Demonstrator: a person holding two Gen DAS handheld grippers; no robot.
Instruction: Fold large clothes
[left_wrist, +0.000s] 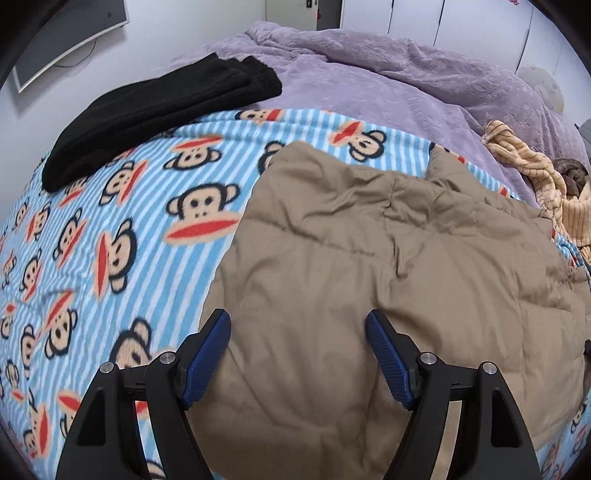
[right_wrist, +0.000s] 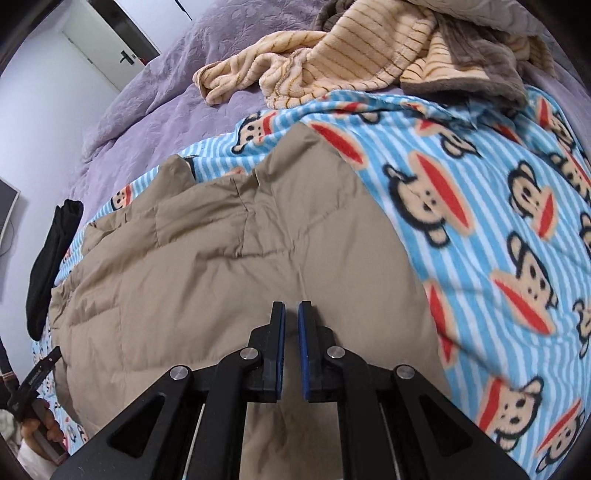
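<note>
A tan padded jacket (left_wrist: 369, 240) lies spread on a blue striped monkey-print blanket (left_wrist: 110, 229). In the left wrist view my left gripper (left_wrist: 297, 325) hovers over the jacket's near left edge. It is open, with only cloth showing below the gap between its blue pads. In the right wrist view the jacket (right_wrist: 221, 266) fills the middle. My right gripper (right_wrist: 291, 314) sits at its near right part. Its pads stand a narrow slit apart, with tan cloth gathered up between them.
A folded black garment (left_wrist: 155, 110) lies at the blanket's far left. A crumpled yellow striped garment (right_wrist: 332, 55) and grey-brown cloth lie at the far right on the purple bedcover (left_wrist: 369, 74). A hand (right_wrist: 40, 424) holds the other gripper at lower left. A monitor (left_wrist: 66, 37) hangs on the wall.
</note>
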